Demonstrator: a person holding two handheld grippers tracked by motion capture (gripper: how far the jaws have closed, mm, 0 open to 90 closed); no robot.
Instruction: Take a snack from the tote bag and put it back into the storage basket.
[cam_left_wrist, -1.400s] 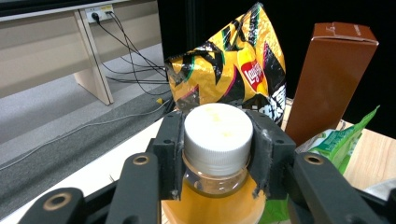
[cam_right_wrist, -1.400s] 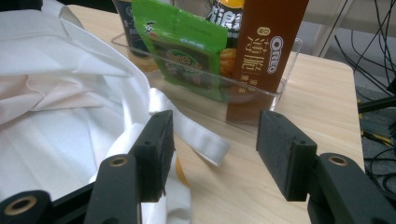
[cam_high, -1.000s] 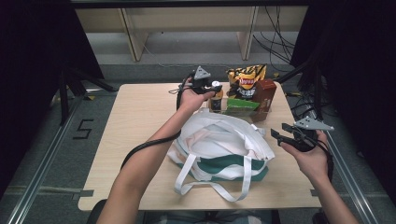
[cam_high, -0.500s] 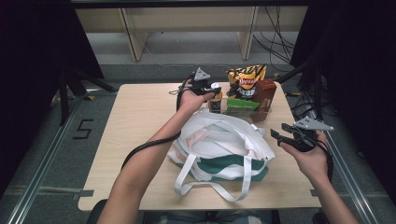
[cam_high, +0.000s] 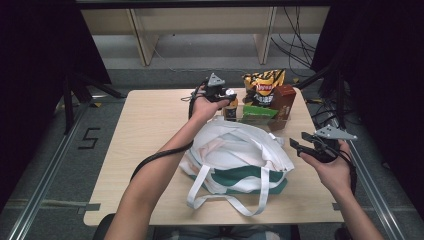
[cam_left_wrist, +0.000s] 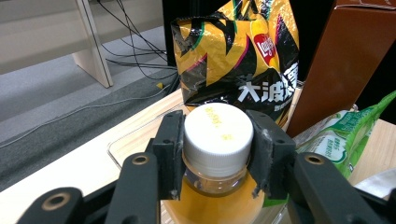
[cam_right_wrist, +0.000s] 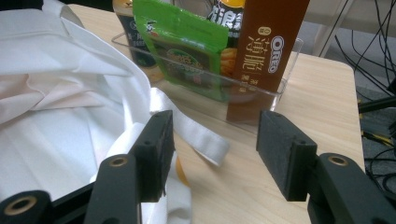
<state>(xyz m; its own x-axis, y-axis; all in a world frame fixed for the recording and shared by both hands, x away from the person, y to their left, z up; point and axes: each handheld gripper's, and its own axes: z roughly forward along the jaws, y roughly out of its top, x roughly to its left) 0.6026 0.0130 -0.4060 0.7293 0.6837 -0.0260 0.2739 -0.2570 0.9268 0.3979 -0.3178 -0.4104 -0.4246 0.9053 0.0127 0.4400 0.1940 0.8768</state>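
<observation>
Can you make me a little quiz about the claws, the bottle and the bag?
1. True or false: the left claw grips the bottle by its white cap.
2. What is between the right claw's pads? A) bag strap B) nothing C) chips
3. What colour is the snack pouch beside the brown Oreo box?

Key: 1 true. 2 B; the white tote bag lies beside it. 3 green.

Beyond the left gripper's fingers (cam_left_wrist: 261, 140), a yellow-black crisp bag (cam_left_wrist: 233, 56) and tall brown carton (cam_left_wrist: 341, 65) crowd close; bare table lies leftward.
</observation>
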